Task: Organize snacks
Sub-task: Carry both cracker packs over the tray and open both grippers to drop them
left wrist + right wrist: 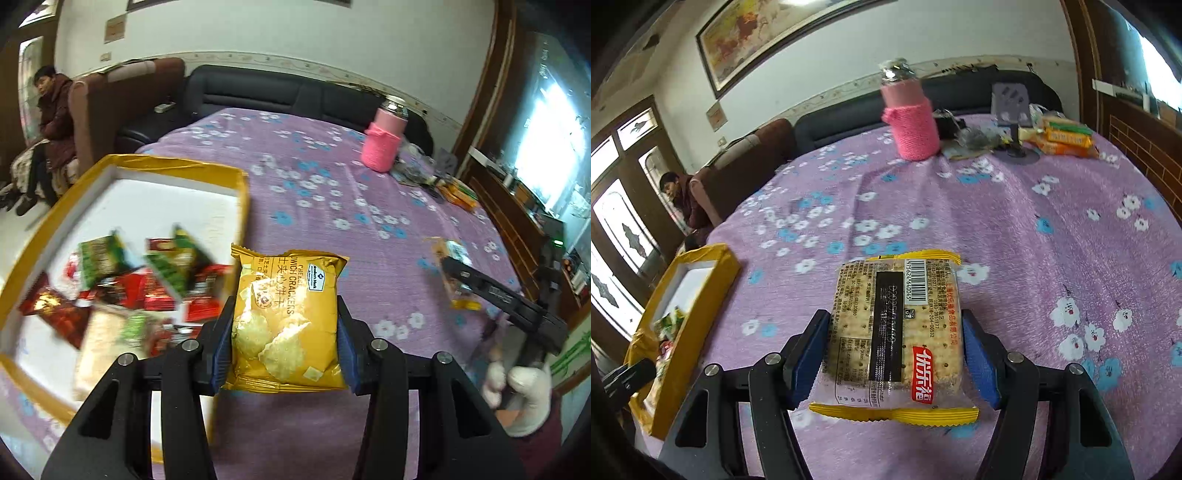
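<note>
Room setting. A purple cloth printed with white and blue flowers point(1015, 229) covers the worktop. Behind it stands a dark blue-black upholstered sofa point(258, 90), with a brown armchair point(122, 96) beside it, where a seated person in a dark red coat point(55, 110) rests. The white plaster wall point(295, 33) carries a patterned border strip and a large framed painting in warm yellow tones point(775, 37). Brown wooden doors with frosted glass panels point(617, 221) stand at one side; a dark wooden cabinet point(517, 218) runs along the other, beneath a bright window point(546, 147) admitting daylight.
</note>
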The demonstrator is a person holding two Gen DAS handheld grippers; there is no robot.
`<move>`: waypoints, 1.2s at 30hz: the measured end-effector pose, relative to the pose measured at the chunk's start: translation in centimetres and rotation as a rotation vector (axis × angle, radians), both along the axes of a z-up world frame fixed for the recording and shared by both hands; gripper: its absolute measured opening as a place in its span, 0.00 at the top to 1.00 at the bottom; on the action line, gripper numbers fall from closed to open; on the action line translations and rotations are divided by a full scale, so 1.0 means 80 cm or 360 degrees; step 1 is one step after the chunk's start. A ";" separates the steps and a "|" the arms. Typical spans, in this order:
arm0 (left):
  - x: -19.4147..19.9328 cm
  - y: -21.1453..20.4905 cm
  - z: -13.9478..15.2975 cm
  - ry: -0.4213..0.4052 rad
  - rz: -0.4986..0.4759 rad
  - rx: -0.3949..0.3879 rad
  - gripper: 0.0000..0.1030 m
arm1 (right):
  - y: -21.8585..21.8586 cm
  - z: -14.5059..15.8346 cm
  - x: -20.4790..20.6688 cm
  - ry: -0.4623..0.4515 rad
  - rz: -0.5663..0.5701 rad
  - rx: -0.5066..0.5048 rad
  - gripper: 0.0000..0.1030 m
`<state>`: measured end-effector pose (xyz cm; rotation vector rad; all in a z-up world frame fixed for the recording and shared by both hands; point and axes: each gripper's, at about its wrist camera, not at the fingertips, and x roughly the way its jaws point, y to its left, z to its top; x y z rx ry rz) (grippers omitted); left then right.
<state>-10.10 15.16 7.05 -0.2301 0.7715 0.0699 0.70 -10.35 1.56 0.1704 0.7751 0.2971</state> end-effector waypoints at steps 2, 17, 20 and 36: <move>-0.004 0.012 0.000 -0.0003 0.0041 0.0016 0.55 | 0.010 0.007 -0.012 -0.0010 0.0036 0.0009 0.32; -0.034 0.083 -0.005 -0.0049 0.0246 0.0026 0.55 | 0.157 0.059 -0.069 -0.0062 0.0456 -0.0021 0.32; -0.041 0.101 -0.007 -0.0055 0.0283 0.0000 0.55 | 0.188 0.059 -0.078 -0.0052 0.0535 -0.0037 0.32; -0.063 0.181 -0.017 -0.0051 0.0438 0.0012 0.55 | 0.332 0.062 -0.107 -0.0040 0.0858 -0.0143 0.32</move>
